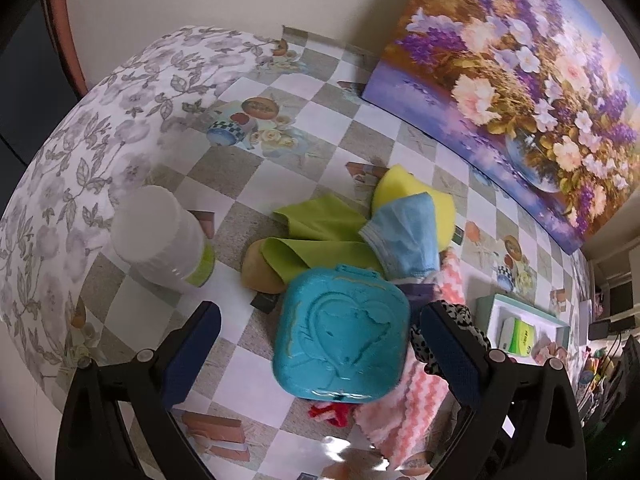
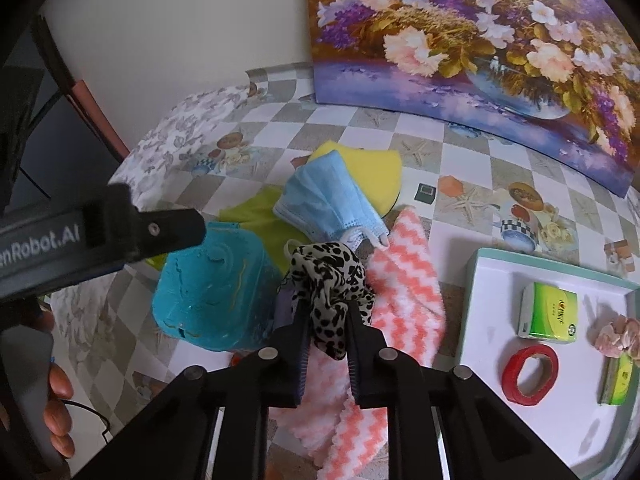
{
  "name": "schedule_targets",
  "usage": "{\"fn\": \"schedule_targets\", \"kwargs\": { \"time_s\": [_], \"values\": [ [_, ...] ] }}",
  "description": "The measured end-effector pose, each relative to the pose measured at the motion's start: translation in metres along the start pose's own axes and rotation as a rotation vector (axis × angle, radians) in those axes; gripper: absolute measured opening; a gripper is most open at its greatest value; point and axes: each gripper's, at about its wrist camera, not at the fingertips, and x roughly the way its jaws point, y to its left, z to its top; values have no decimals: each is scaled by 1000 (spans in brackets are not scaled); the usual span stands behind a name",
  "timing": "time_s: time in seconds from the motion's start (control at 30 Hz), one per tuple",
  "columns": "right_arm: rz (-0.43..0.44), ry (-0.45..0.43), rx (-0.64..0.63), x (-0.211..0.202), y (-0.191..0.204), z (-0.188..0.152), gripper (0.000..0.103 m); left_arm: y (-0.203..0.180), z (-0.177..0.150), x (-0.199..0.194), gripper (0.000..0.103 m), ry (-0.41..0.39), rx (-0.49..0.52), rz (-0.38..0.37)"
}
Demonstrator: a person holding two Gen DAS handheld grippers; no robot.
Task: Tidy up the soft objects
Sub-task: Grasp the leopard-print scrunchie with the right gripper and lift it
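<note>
The leopard-print scrunchie (image 2: pixel 330 292) is pinched between the pads of the right tongs (image 2: pixel 328 344), which are pressed in on its bunched fabric. It sits just beside the teal heart-embossed case (image 2: pixel 212 292), on that case's right edge, and over the pink-and-white zigzag cloth (image 2: pixel 404 292). In the left wrist view only a strip of the scrunchie (image 1: pixel 460 316) shows, the rest hidden behind a pad of the left tongs (image 1: pixel 320 356).

The left tongs are spread wide, one pad on either side of the teal case (image 1: pixel 340 332) and apart from it.

Behind the case lies a blue face mask (image 2: pixel 332 204), resting partly on a yellow sponge (image 2: pixel 380 172) and a lime-green cloth (image 1: pixel 316 232). A tan rounded thing (image 1: pixel 256 270) pokes out from under the green cloth; what it is I cannot tell. Something red and fuzzy (image 1: pixel 332 412) peeks from under the case's near edge, mostly hidden. A dark small thing (image 1: pixel 264 302) at the case's left edge is also too covered to name.

Left of the case stands a white bottle with a green band (image 1: pixel 160 236). To the case's right, well apart, a white tray (image 2: pixel 480 300) holds a green tissue pack (image 2: pixel 548 312), a red tape roll (image 2: pixel 530 372), a pink scrunchie (image 2: pixel 616 336) and a second green pack (image 2: pixel 618 376) cut off by the lens edge. All rest on the checkered counter (image 2: pixel 280 128), with a flower painting (image 2: pixel 460 40) leaning behind.
</note>
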Motion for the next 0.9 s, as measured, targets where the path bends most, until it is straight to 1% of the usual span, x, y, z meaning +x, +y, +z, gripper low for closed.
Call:
{"fn": "schedule_targets", "kwargs": {
  "time_s": [0.23, 0.4, 0.63, 0.77, 0.9],
  "values": [
    [5, -21, 25, -19, -9, -7, 17, -14, -8, -9, 100, -1, 25, -37],
    [1, -32, 42, -33, -18, -16, 17, -23, -17, -18, 100, -12, 54, -43],
    [-46, -54, 75, -58, -37, -30, 17, -34, -33, -25, 100, -14, 81, -55],
    [-76, -39, 93, -67, -47, -39, 17, -41, -45, -25, 100, -13, 114, -45],
    [-98, -25, 124, -75, -60, -51, 17, -45, -59, -22, 100, 6, 131, -45]
  ]
}}
